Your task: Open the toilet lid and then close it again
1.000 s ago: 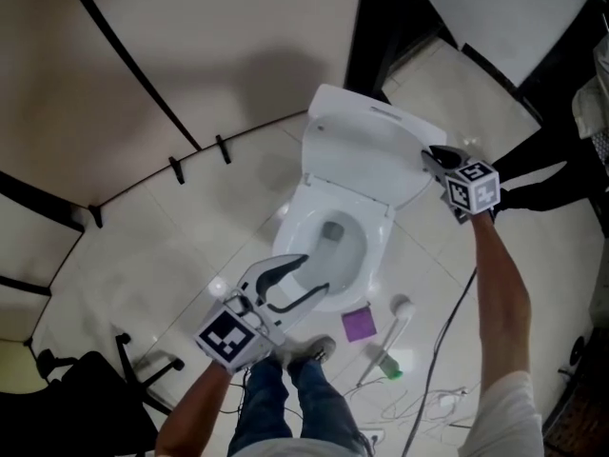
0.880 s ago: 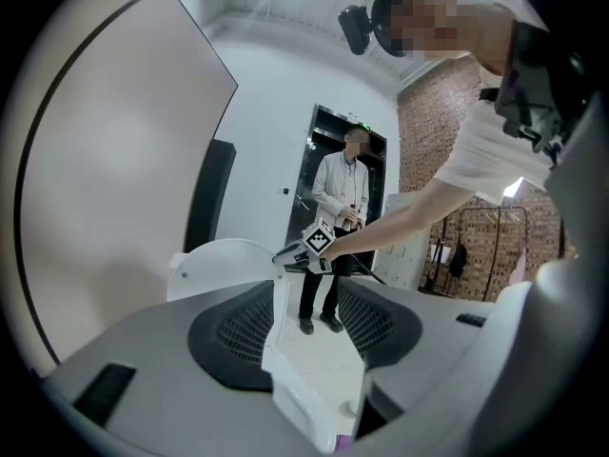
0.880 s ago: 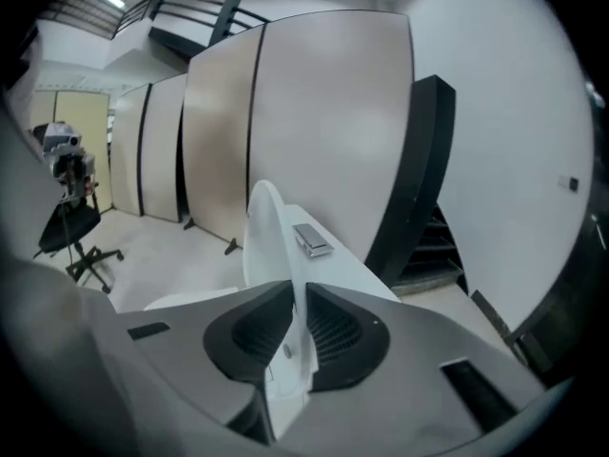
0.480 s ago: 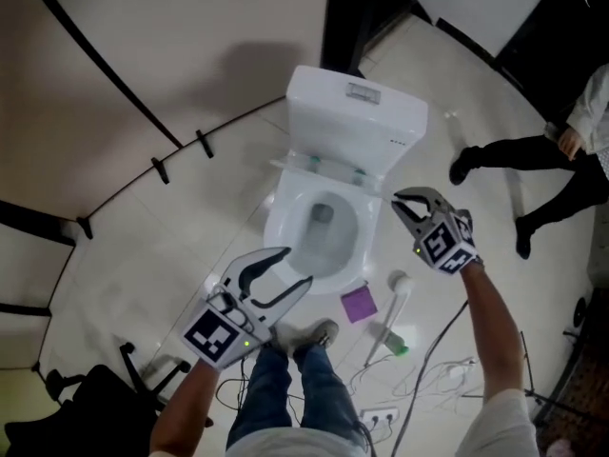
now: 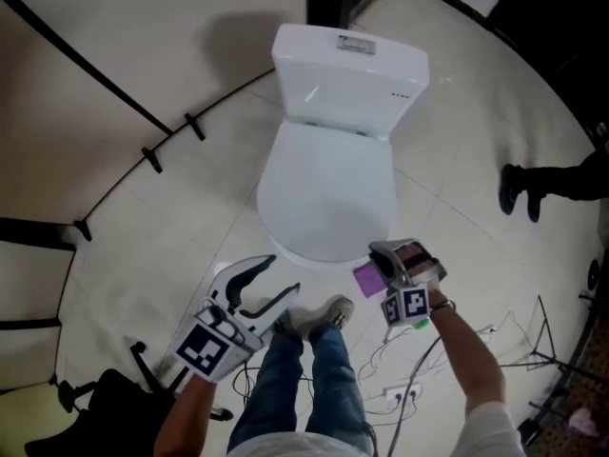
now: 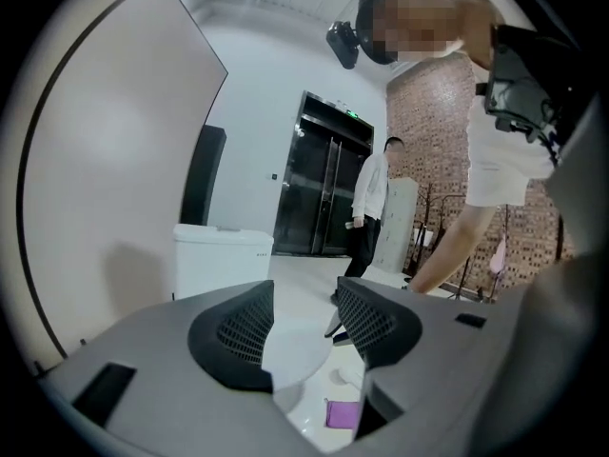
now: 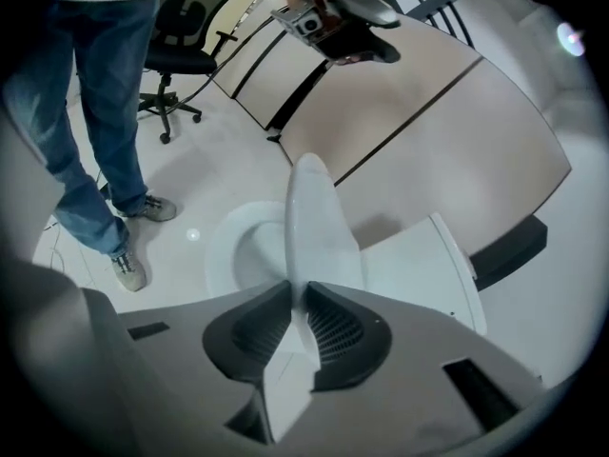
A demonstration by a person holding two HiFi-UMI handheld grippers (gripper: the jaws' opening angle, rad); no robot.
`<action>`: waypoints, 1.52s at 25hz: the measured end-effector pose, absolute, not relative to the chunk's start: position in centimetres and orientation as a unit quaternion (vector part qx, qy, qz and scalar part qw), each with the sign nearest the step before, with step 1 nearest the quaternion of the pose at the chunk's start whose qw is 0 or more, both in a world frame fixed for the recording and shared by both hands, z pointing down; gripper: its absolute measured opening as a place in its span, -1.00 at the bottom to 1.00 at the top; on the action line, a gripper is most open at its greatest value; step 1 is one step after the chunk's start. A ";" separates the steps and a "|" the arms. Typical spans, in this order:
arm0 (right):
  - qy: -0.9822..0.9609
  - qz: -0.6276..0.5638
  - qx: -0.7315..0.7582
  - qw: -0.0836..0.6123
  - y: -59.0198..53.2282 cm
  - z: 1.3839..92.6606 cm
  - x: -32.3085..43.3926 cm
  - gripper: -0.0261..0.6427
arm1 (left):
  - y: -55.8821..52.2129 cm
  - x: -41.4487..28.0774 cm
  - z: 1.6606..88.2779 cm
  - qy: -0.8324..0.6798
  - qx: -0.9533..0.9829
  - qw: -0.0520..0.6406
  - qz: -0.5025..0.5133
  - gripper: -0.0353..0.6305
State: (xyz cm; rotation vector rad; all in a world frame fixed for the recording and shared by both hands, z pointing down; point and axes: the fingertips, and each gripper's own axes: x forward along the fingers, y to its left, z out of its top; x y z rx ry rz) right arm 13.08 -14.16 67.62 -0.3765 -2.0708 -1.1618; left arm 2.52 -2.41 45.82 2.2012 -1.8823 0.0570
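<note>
Now the white plastic toilet lid (image 5: 328, 193), raised a second ago, is down over the white bowl (image 7: 228, 250). The right gripper (image 5: 383, 252) fingers, just easing apart, pinch its rim. The left gripper (image 5: 283, 276) fingers are spread and empty. Closing looks nearly done.

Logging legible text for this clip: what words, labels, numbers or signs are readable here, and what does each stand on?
No text is legible.
Label on top of the toilet tank: too blurred to read.
Small marks on the tank's right side: too small.
Green sign above the dark doors: too small.
Marker cubes: black-and-white squares only, no words.
</note>
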 end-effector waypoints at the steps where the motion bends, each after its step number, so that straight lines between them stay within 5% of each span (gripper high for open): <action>1: -0.800 -0.451 -0.153 0.365 -13.7 69.1 13.5 -0.76 | -2.2 2.7 46.5 -0.646 0.752 0.128 0.018 -0.28; 4: -0.790 -0.432 -0.188 0.393 -12.5 73.7 14.3 -0.70 | -2.0 3.0 48.4 -0.647 0.749 0.142 0.017 -0.28; 9: -0.769 -0.399 -0.248 0.434 -10.2 79.8 15.8 -0.08 | -1.3 3.5 50.3 -0.652 0.742 0.156 0.022 -0.28; 25: -0.773 -0.266 -0.262 0.512 -8.6 83.2 15.1 -0.08 | -0.7 3.0 51.7 -0.674 0.717 0.175 0.023 -0.28; 30: -0.856 -0.147 -0.184 0.459 -8.4 75.4 12.2 -0.08 | -0.6 1.7 49.1 -0.676 0.718 0.163 0.026 -0.28; 38: -0.969 -0.009 -0.075 0.235 -9.9 50.4 10.3 -0.08 | -1.4 0.9 39.7 -0.649 0.754 0.099 0.040 -0.28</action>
